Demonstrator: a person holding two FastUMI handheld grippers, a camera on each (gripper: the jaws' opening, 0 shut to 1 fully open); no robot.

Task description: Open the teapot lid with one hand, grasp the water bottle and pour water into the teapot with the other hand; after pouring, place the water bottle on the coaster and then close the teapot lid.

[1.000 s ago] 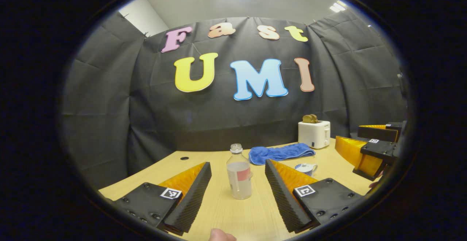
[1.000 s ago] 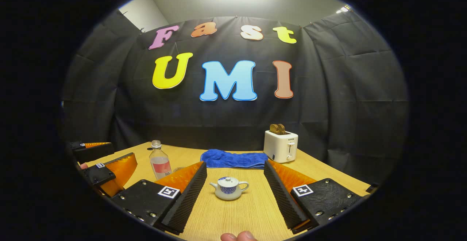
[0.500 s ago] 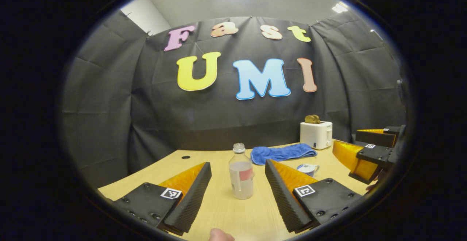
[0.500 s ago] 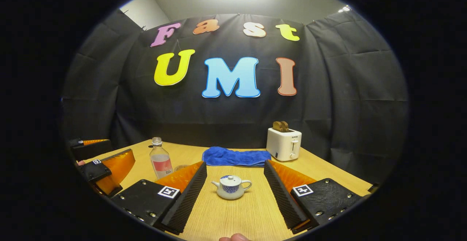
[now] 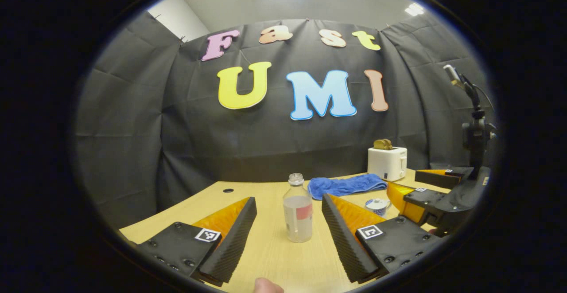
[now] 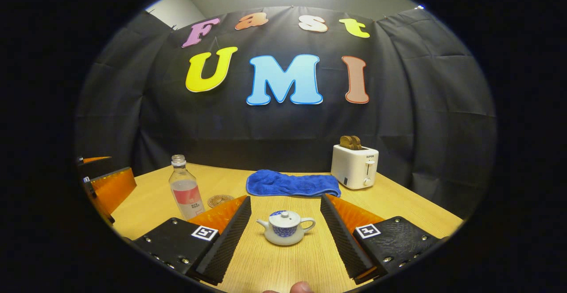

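Note:
A clear uncapped water bottle (image 5: pixel 298 213) with a red label stands on the wooden table, just ahead of my open left gripper (image 5: pixel 289 231), between the lines of its fingers. A small white teapot (image 6: pixel 285 227) with blue pattern and its lid on sits between the fingers of my open right gripper (image 6: pixel 285 235), not touched. The bottle (image 6: pixel 185 193) stands to the teapot's left in the right gripper view, with a round brown coaster (image 6: pixel 220 200) beside it. In the left gripper view the teapot (image 5: pixel 375 205) peeks out behind my right finger, with the right gripper (image 5: pixel 432 193) near it.
A blue towel (image 6: pixel 292 185) lies at the back of the table (image 6: pixel 283 266). A white toaster (image 6: pixel 355 167) holding bread stands at the back right. The left gripper (image 6: pixel 104 186) shows at the left edge of the right gripper view. A fingertip (image 5: pixel 266 286) shows at the bottom.
The right gripper has come forward and lower toward the teapot, which now sits larger between its fingers. The left gripper has shifted slightly left, so the bottle sits a bit further right. Both stay open.

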